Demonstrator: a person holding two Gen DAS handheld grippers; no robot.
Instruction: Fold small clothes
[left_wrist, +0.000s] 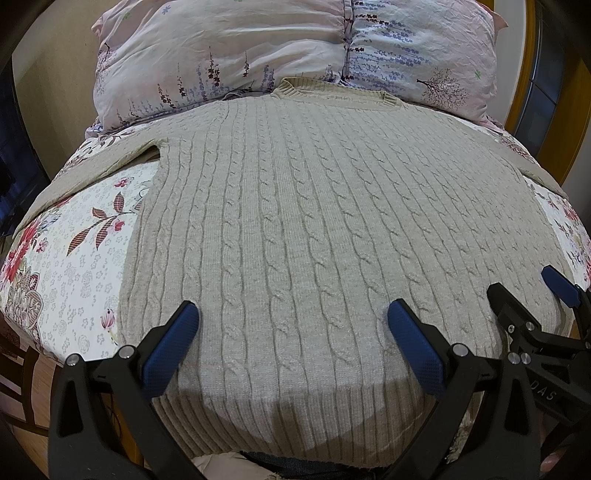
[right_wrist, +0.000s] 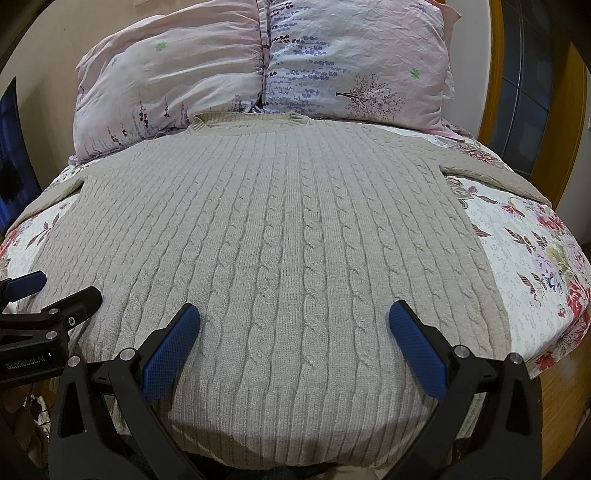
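Sweater: one beige cable-knit piece lies spread flat on the bed, neckband toward the headboard end and ribbed hem hanging a little over the near edge. Its two sleeves run out to either side, one toward each edge of the mattress. The floral bedsheet shows on both sides of the knit body.

Two pillows in pale pink cases with purple flower prints sit side by side at the far end, and the sweater's collar touches their lower edge.

Two grippers are in view. The left gripper hovers over the hem area with its two blue-padded fingers spread wide apart, nothing between them. The right gripper is likewise spread wide over the lower part of the sweater, holding nothing. Each appears in the other's view as well: the right one at the far right of the left wrist view, the left one at the far left of the right wrist view, both just above the fabric near the hem.

Wooden flooring is visible beside the bed.
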